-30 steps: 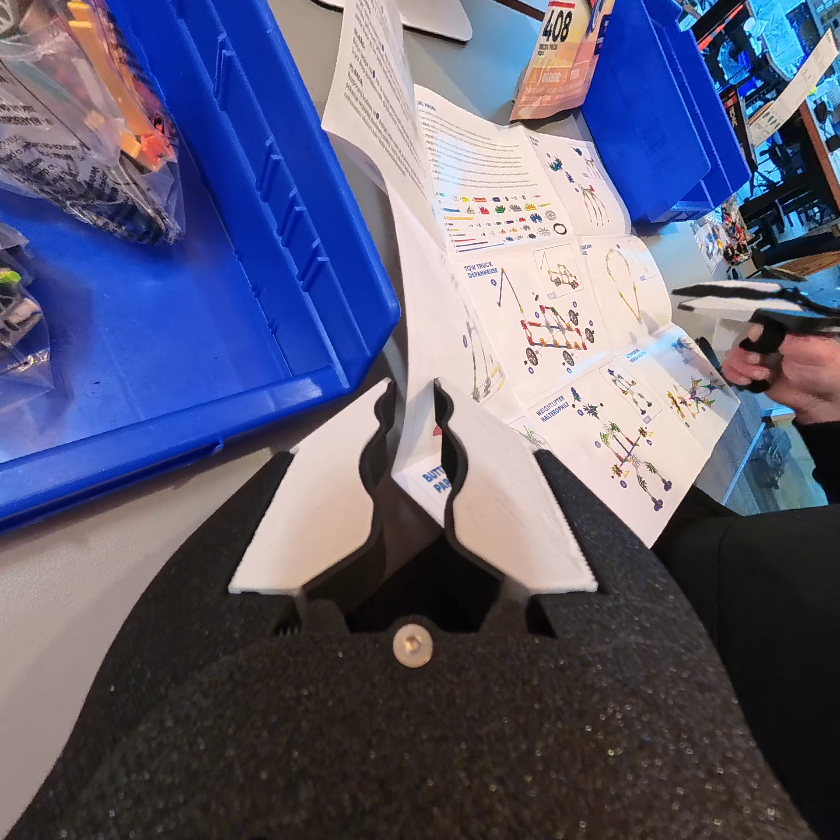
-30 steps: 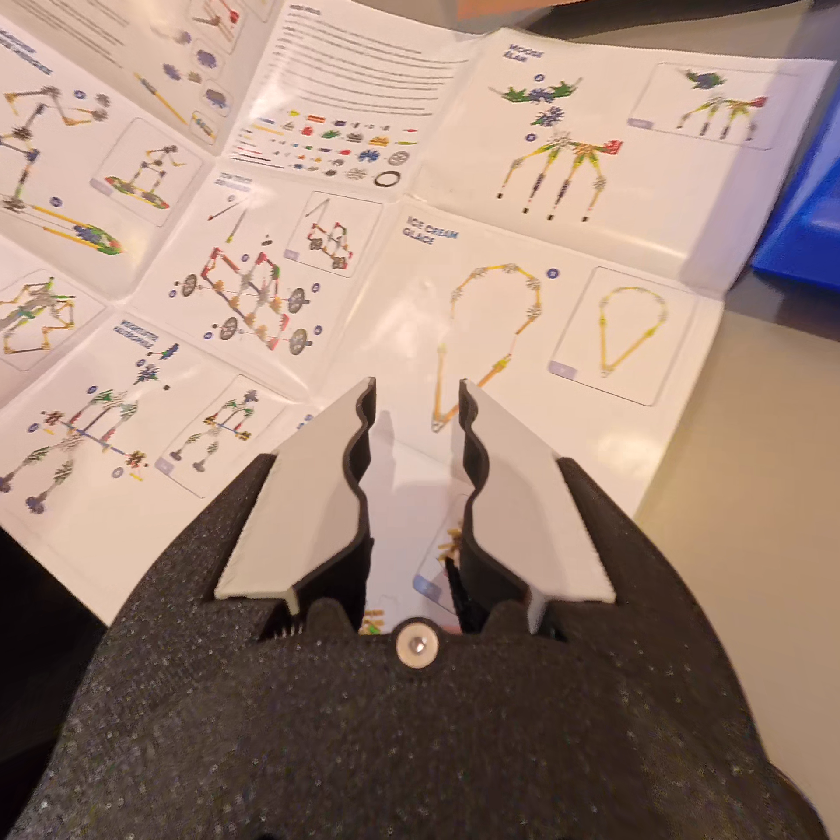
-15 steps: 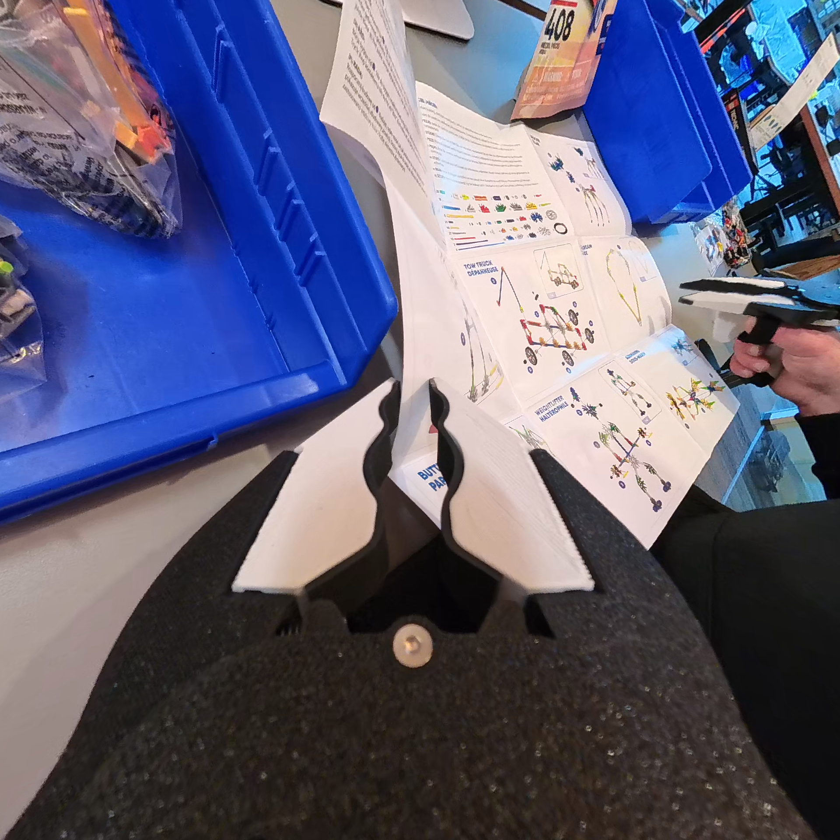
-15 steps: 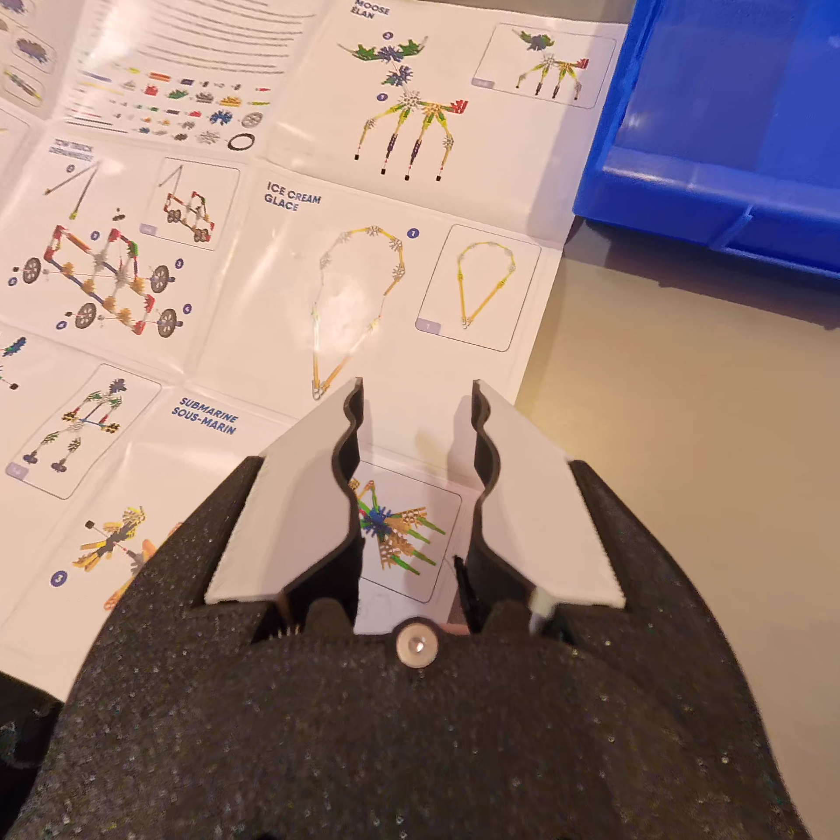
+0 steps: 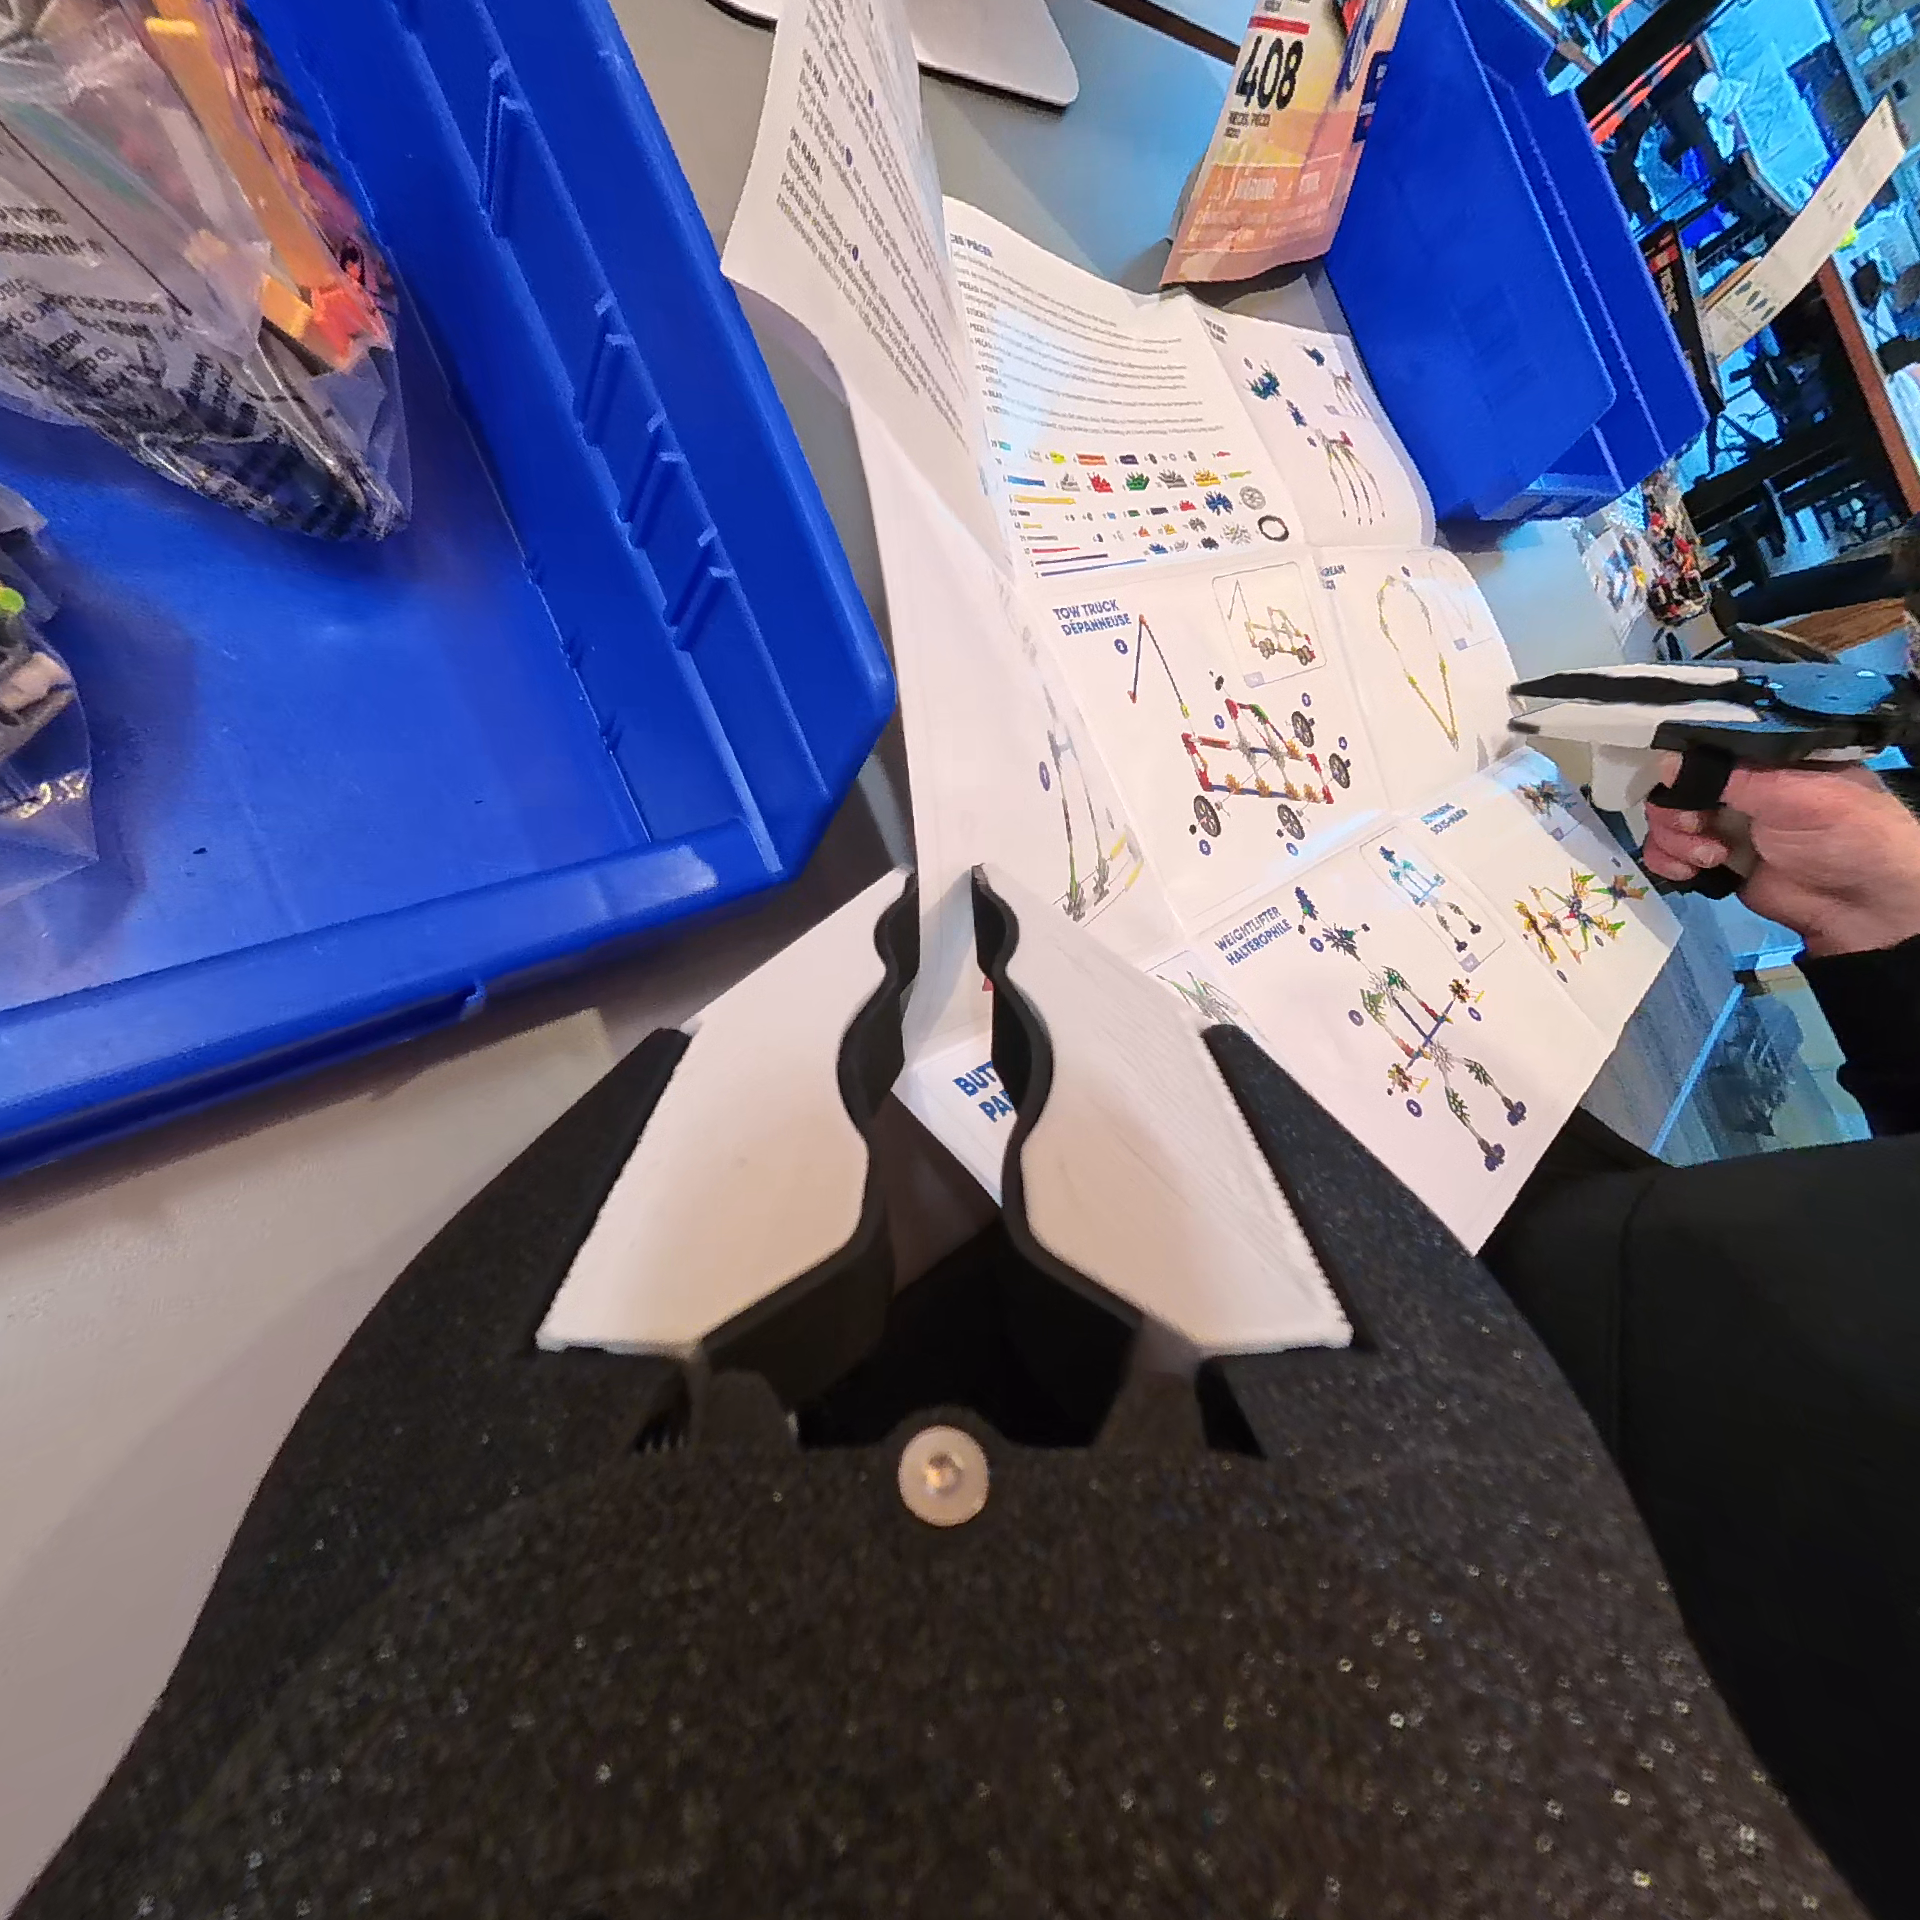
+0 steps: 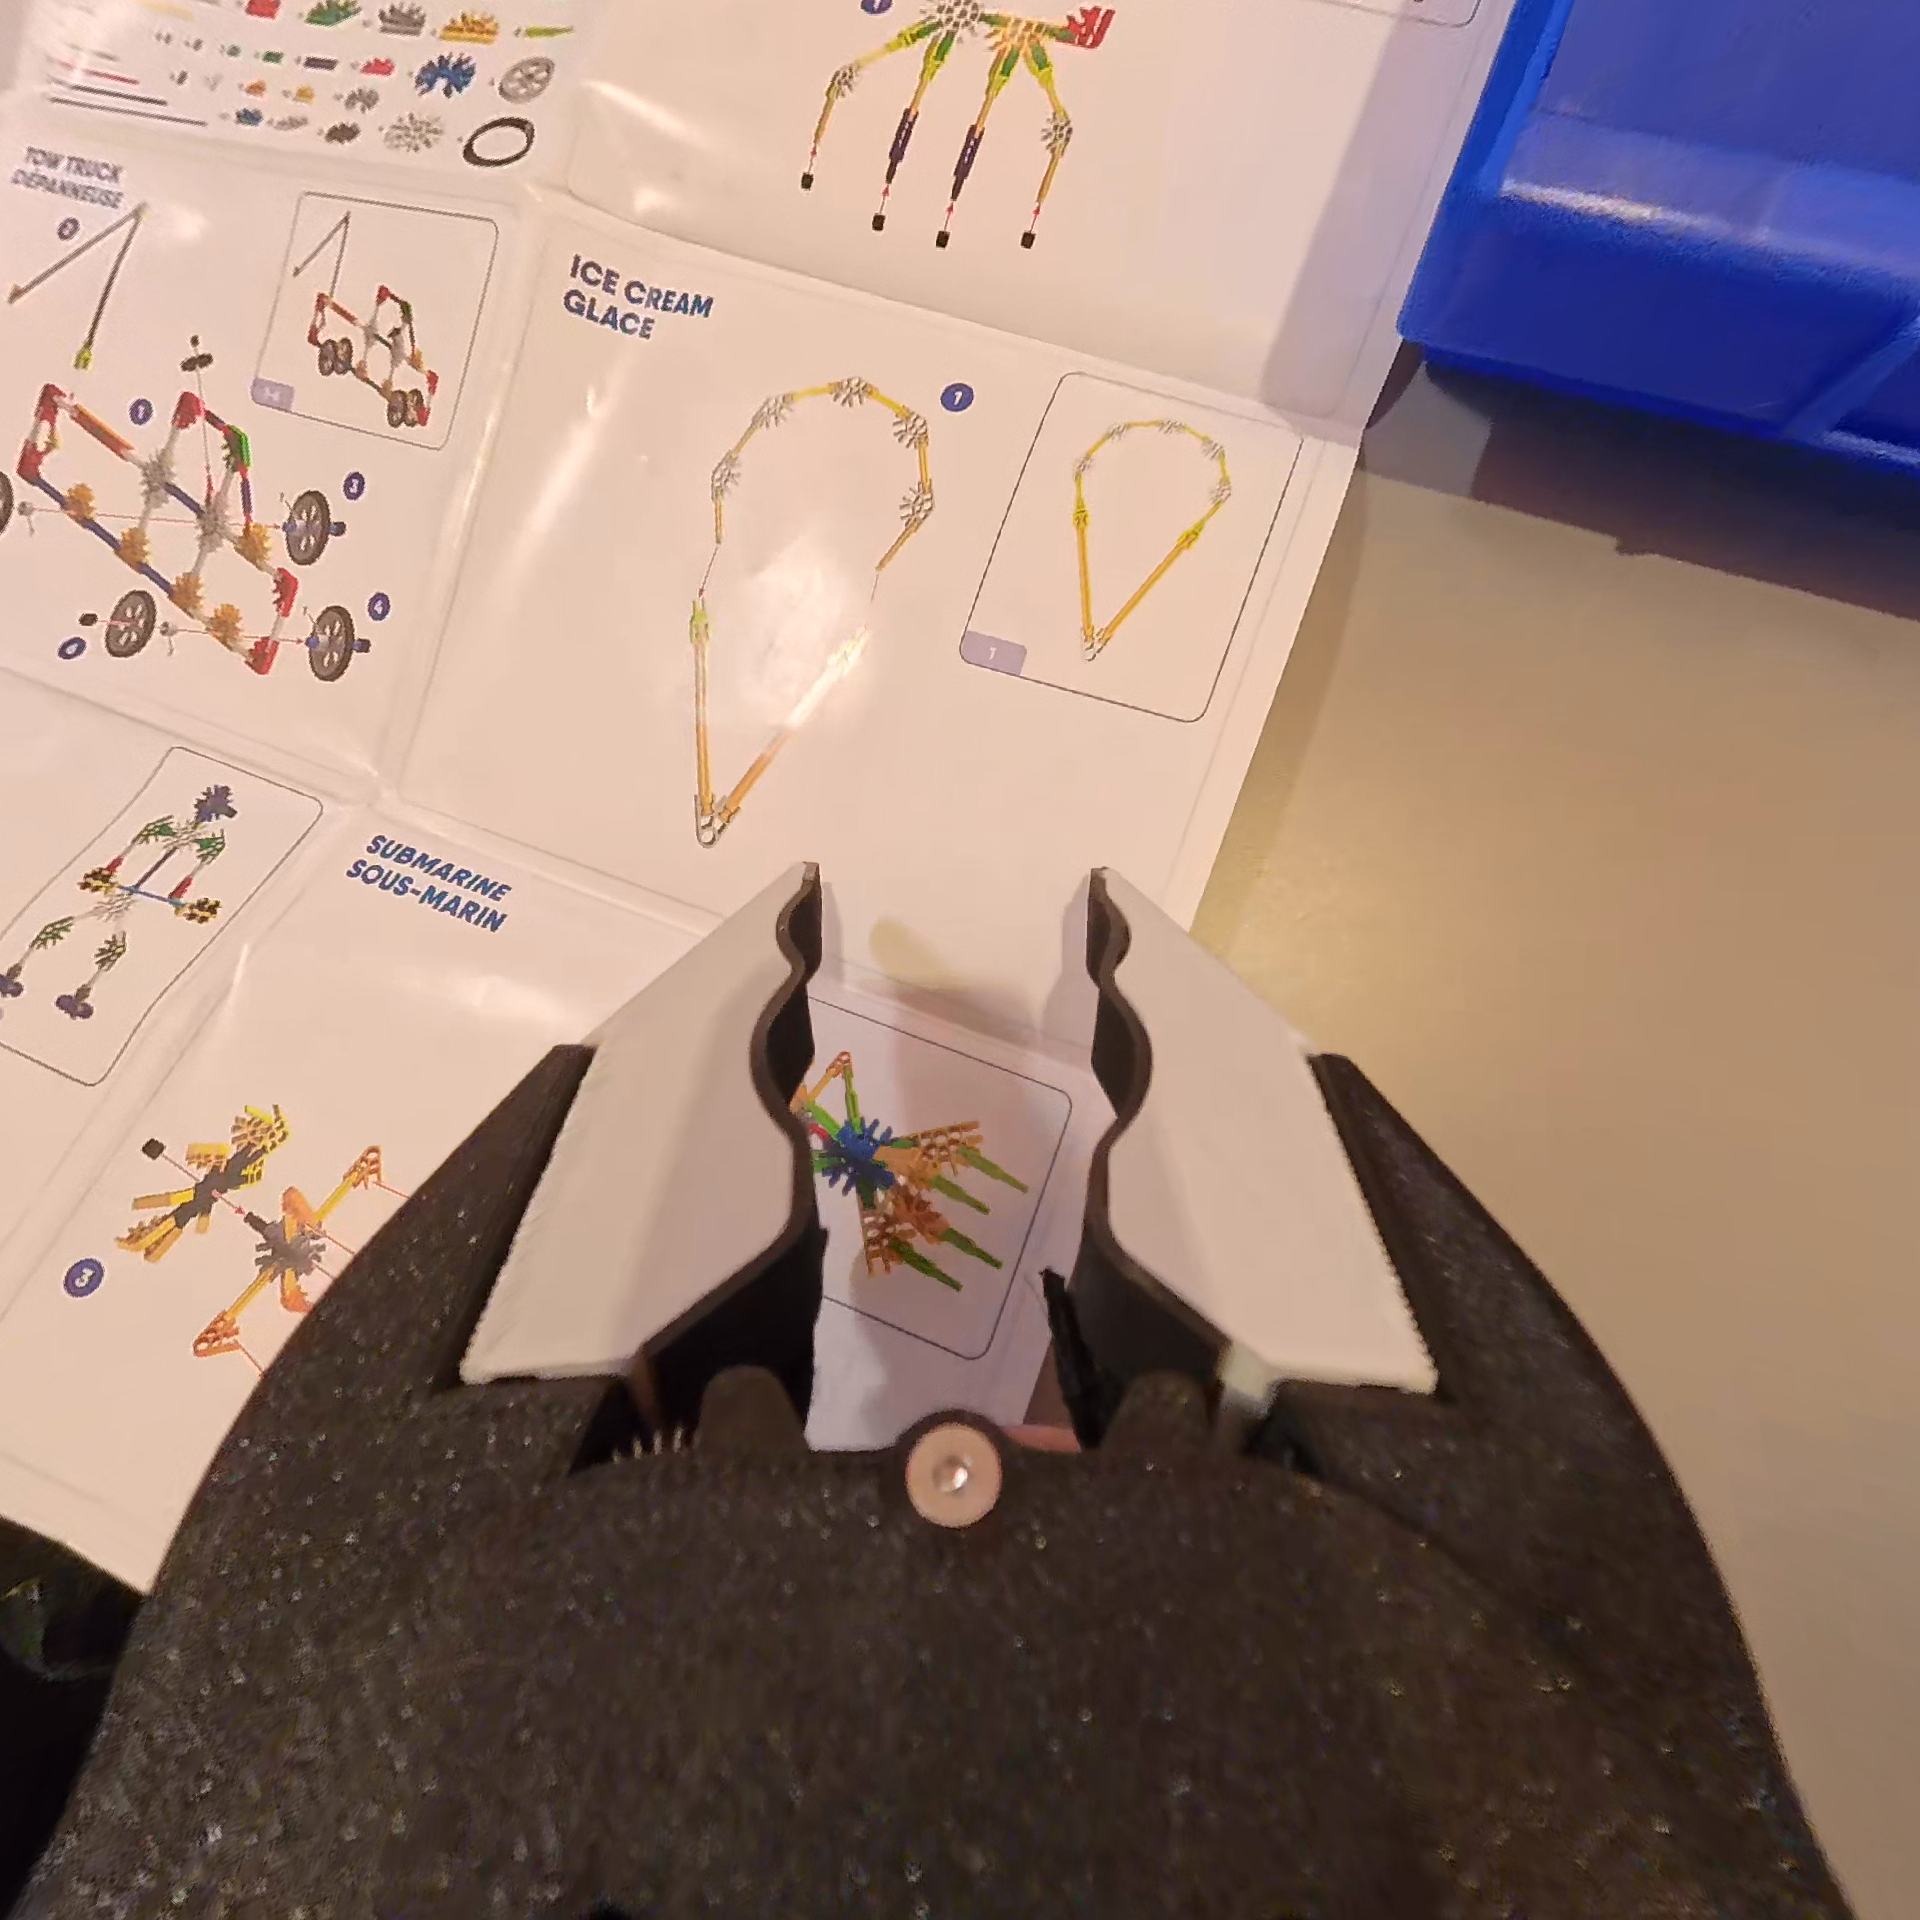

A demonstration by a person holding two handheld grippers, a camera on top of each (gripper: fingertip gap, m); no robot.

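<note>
Creased instruction sheet (image 5: pixel 1174 540) pinched by left gripper (image 5: pixel 943 902) (right gripper (image 6: pixel 954 875) gapes, empty).

instruction sheet (image 5: pixel 1195 665): glossy white paper, creased, pinched between the left jaws | left gripper (image 5: pixel 945 904): matt white plastic fingers, black rubbery lining, grainy black shell | bin (image 5: pixel 644 582) left of the jaws: smooth glossy blue plastic | bags (image 5: pixel 197 270) inside: clear crinkled film | worktop (image 6: pixel 1558 831) right of the right jaws: smooth, matt, beige

Left of the fingers (image 5: pixel 727 1143), a blue bin (image 5: pixel 623 520) holds clear bags (image 5: pixel 208 260); ahead-right, a second blue bin (image 5: pixel 1475 312) beside an orange card (image 5: pixel 1268 156).
</note>
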